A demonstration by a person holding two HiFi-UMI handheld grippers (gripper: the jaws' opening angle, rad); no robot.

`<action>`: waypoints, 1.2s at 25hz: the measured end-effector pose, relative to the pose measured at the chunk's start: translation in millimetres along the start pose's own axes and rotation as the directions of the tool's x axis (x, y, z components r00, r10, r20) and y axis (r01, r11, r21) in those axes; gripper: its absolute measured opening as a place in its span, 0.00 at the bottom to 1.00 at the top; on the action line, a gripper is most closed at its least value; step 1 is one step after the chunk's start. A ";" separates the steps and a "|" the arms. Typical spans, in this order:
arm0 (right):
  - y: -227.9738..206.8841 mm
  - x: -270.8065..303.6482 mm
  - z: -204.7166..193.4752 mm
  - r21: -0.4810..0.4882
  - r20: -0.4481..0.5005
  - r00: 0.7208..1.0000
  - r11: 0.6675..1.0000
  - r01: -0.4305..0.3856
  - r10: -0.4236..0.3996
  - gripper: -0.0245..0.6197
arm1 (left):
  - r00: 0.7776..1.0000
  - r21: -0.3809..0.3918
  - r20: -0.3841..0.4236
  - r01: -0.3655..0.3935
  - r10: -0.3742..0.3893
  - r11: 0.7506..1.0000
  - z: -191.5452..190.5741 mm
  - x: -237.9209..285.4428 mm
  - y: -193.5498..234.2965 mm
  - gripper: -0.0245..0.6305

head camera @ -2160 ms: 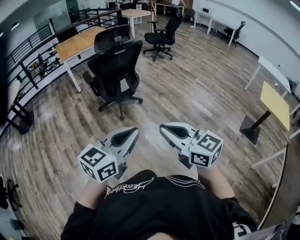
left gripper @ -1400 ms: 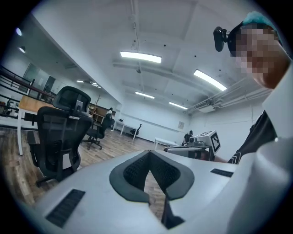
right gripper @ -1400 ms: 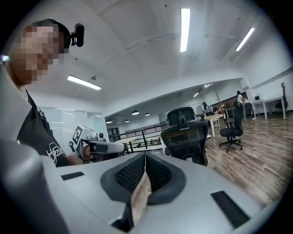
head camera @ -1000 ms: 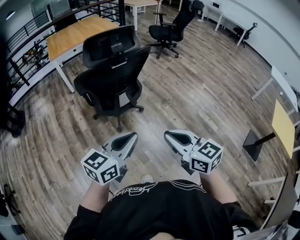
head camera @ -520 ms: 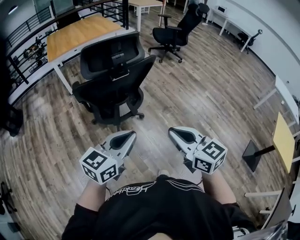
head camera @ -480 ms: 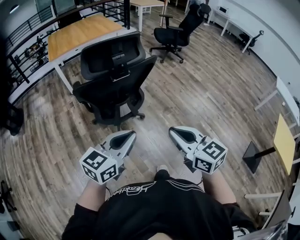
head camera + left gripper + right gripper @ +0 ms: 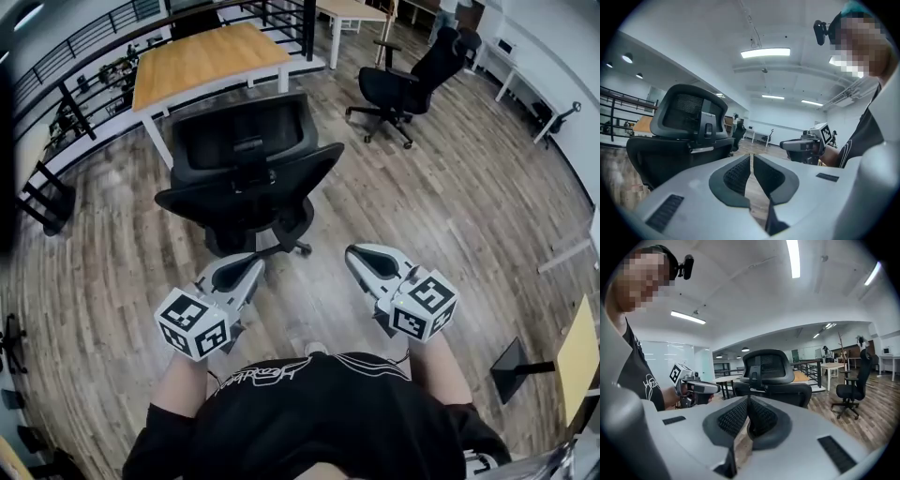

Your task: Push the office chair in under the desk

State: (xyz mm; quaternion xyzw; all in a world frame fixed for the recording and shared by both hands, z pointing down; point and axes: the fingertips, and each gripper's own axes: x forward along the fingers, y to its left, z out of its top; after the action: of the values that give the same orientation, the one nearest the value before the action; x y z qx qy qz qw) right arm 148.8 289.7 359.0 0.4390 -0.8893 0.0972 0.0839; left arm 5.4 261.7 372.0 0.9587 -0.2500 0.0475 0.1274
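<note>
Two grippers, both empty: the left gripper [image 7: 251, 265] has its fingers [image 7: 737, 174] pressed together on nothing, and so does the right gripper [image 7: 357, 255]. The chair [image 7: 246, 178] stands on the wood floor [image 7: 450, 206] just ahead of them, its back toward me, out from the tabletop [image 7: 202, 58] beyond it. Neither gripper touches the chair. A second chair [image 7: 405, 82] sits well apart, farther right.

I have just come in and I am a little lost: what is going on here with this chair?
A person stands behind a black office chair, holding a left gripper and a right gripper, both shut and empty. Neither seems to touch the chair. It stands out in front of the wooden desk, not yet pushed under it.
</note>
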 end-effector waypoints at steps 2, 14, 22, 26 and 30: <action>-22.0 5.7 2.7 -0.014 -0.003 1.000 0.999 -0.030 0.030 0.10 | 0.999 0.006 -0.001 -0.048 0.048 0.999 3.3 14.4 10.7 0.05; -127.7 44.1 14.8 -0.256 -0.060 0.998 0.967 -0.010 -0.005 0.17 | 0.943 0.028 0.014 -0.334 0.333 0.942 14.7 3.1 81.7 0.10; -163.4 101.2 8.4 -0.376 -0.142 0.989 0.927 -0.008 -0.049 0.31 | 0.866 0.110 -0.019 -0.495 0.500 0.862 13.8 -35.3 170.9 0.34; -178.0 126.1 11.4 -0.424 -0.175 0.983 0.906 -0.021 -0.059 0.45 | 0.827 0.201 -0.061 -0.538 0.559 0.819 16.6 -47.9 214.9 0.42; -200.6 157.2 6.0 -0.558 -0.208 0.967 0.830 0.007 -0.149 0.46 | 0.775 0.389 -0.174 -0.512 0.607 0.766 1.5 -47.4 256.5 0.44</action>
State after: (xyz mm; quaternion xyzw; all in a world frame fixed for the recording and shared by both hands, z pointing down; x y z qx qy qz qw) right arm 213.9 48.6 410.0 0.4169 -0.8434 -0.1146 0.3190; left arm -161.9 67.4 419.9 0.8282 -0.4947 0.2631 -0.0148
